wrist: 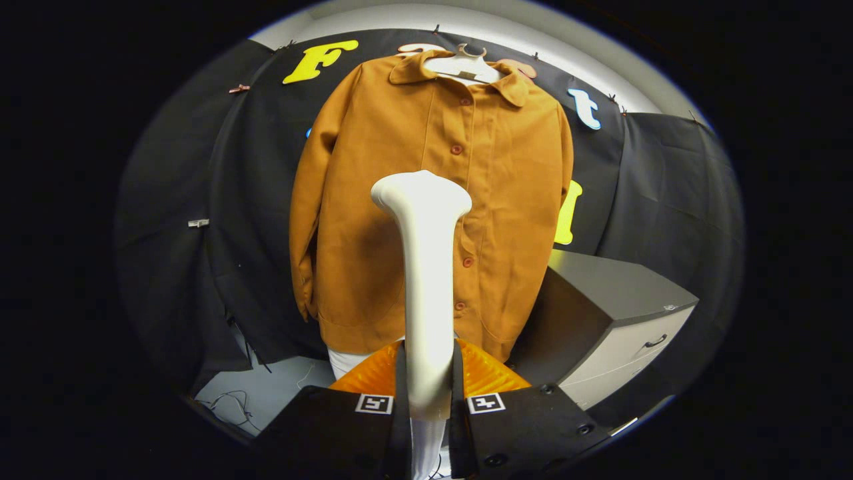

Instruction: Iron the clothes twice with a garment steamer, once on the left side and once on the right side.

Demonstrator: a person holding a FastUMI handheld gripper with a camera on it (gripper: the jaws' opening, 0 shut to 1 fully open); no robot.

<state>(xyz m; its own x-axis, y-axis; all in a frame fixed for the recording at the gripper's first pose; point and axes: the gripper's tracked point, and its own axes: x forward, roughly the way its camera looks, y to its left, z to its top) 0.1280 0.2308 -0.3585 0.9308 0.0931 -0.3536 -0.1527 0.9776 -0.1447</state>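
Fingers of the gripper (428, 393) are clamping the steamer (426, 267) by its handle, head raised before the jacket (373, 200), which is hanging on a hanger (463, 65). Judging by this, a pass is being lined up; next comes sweeping one side of the jacket.

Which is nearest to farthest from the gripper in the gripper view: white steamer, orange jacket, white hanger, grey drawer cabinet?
1. White garment steamer: handle clamped between the fingers of the gripper.
2. Grey drawer cabinet: ahead and right, beside the jacket's hem; too close to call against the jacket.
3. Orange buttoned jacket: hanging straight ahead, beyond the steamer head.
4. White plastic hanger: at the collar, highest.
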